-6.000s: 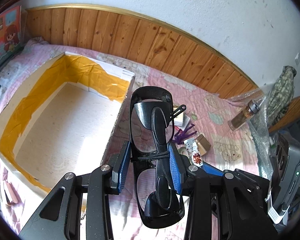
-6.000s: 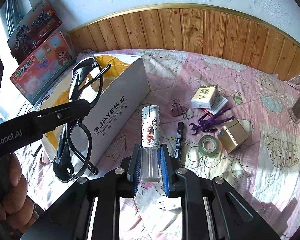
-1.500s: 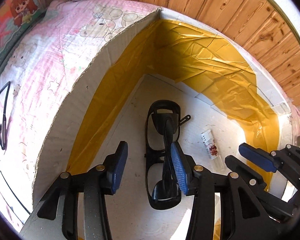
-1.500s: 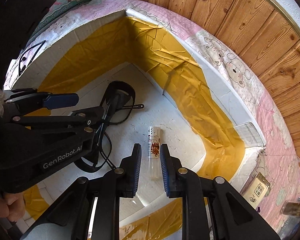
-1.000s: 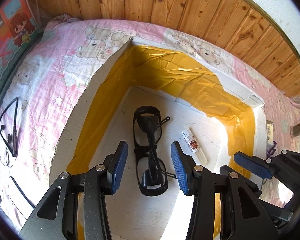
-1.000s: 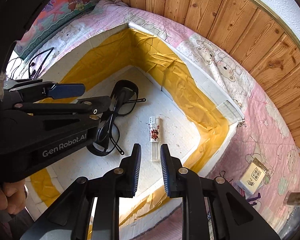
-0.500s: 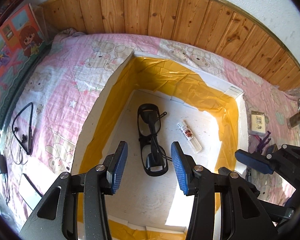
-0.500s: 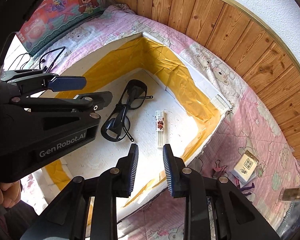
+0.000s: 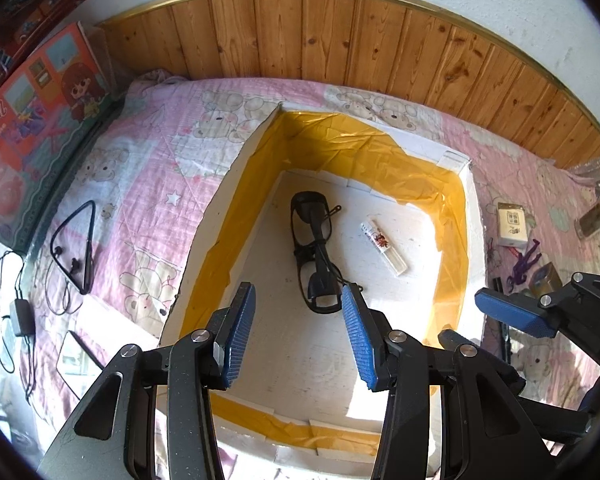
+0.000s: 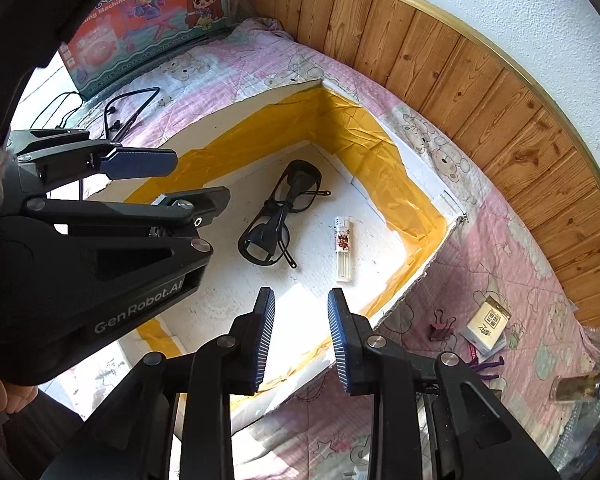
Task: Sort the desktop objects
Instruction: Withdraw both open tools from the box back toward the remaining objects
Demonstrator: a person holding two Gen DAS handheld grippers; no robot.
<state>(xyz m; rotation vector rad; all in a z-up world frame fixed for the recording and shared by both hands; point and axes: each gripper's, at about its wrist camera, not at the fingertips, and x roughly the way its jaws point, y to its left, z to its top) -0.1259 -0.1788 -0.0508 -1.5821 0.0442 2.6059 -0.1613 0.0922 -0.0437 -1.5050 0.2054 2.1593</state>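
Two items already lie in the white box [image 9: 474,208] with its yellow-taped walls — a pair of black glasses [image 9: 315,256] and, just beside them, a printed lighter [image 9: 383,246] — while both tools hang above it with nothing in them. The left hand-held gripper [image 9: 296,334] has its jaws set wide apart; the right hand-held gripper [image 10: 300,334] shows a narrower gap, its jaws having just been opening, and nothing sits between the pads of either. More clutter waits on the pink quilt to the right of the box: a small carton [image 10: 487,322], a binder clip [image 10: 440,328], a purple figure [image 9: 524,260]. The likely trouble from here is crowding — the two tools hang close together, and a careless swing toward the pile could knock one against the other or clip the box's rim.
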